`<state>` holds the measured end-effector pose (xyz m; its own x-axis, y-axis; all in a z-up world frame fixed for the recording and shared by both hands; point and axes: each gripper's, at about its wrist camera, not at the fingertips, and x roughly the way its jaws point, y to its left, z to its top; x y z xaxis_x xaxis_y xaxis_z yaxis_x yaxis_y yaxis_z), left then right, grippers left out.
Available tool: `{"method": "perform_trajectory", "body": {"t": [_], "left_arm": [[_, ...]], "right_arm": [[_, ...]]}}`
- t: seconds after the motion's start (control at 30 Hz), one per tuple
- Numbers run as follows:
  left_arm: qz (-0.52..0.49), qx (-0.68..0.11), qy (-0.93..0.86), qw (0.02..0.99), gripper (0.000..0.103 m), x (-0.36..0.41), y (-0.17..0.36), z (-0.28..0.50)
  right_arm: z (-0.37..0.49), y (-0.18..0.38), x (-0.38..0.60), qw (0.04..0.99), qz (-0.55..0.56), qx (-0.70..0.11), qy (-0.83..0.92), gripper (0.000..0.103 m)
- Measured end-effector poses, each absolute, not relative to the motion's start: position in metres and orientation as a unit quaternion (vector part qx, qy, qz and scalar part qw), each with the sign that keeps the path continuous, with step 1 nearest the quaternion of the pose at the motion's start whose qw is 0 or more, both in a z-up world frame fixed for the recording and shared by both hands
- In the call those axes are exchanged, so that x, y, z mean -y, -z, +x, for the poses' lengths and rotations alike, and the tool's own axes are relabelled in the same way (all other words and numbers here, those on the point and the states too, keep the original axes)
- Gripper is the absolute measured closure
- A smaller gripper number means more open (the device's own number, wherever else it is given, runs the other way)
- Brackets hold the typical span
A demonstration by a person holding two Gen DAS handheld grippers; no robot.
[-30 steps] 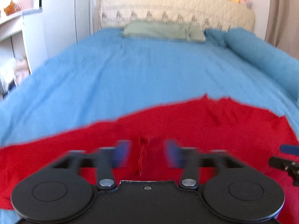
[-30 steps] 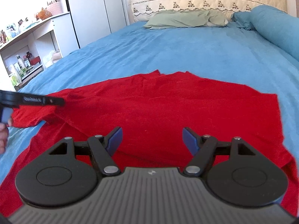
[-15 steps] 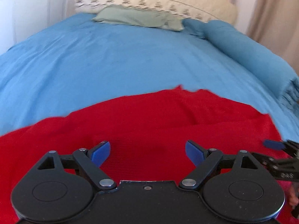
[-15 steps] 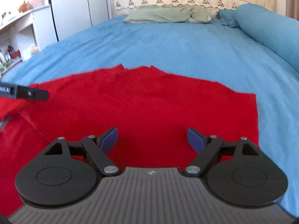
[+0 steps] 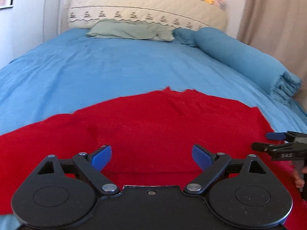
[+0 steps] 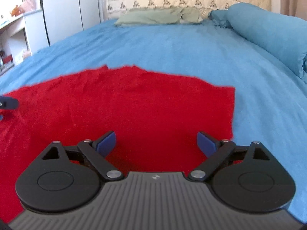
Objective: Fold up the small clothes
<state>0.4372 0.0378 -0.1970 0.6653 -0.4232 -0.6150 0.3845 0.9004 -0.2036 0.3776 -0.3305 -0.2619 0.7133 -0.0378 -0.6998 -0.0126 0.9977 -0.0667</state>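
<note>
A red garment [image 5: 153, 126] lies spread flat on the blue bed cover [image 5: 115, 71]. My left gripper [image 5: 151, 157] hovers over its near middle, jaws opening wide, nothing between the blue pads. In the right wrist view the same red garment [image 6: 134, 105] fills the lower left, its right edge just beyond the right pad. My right gripper [image 6: 156, 143] is over the garment's right part, jaws still opening, nothing between them. The right gripper [image 5: 282, 145] also shows at the far right of the left wrist view, and a tip of the left gripper [image 6: 8, 103] at the right wrist view's left edge.
A green pillow [image 5: 130, 31] and a cream headboard [image 5: 145, 9] stand at the bed's far end. A rolled blue duvet [image 5: 239, 57] lies along the right side. White cabinets and shelves [image 6: 57, 15] are to the left of the bed, a curtain [image 5: 278, 19] to the right.
Both grippers have opened wider over the red garment. The left one swung its view to the right; the right one moved right toward the garment's right edge.
</note>
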Motion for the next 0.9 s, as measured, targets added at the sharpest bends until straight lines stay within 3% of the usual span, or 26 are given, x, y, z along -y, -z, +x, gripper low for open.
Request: {"method": "perform_trajectory", "body": {"t": [0.2, 0.53, 0.67, 0.9], "left_arm": [[-0.056, -0.401, 0.198, 0.893, 0.009, -0.041, 0.221, 0.459], [-0.015, -0.397, 0.222, 0.891, 0.009, -0.034, 0.21, 0.441], [-0.017, -0.378, 0.232, 0.896, 0.006, -0.022, 0.201, 0.462], [-0.039, -0.401, 0.201, 0.893, 0.006, -0.02, 0.228, 0.497]], "right_arm": [[0.366, 0.265, 0.348, 0.923, -0.023, -0.383, 0.014, 0.0], [0.366, 0.262, 0.347, 0.92, -0.024, -0.39, 0.023, 0.0], [0.375, 0.241, 0.335, 0.936, -0.075, -0.34, 0.039, 0.0], [0.434, 0.265, 0.363, 0.925, -0.009, -0.377, 0.053, 0.0]]}}
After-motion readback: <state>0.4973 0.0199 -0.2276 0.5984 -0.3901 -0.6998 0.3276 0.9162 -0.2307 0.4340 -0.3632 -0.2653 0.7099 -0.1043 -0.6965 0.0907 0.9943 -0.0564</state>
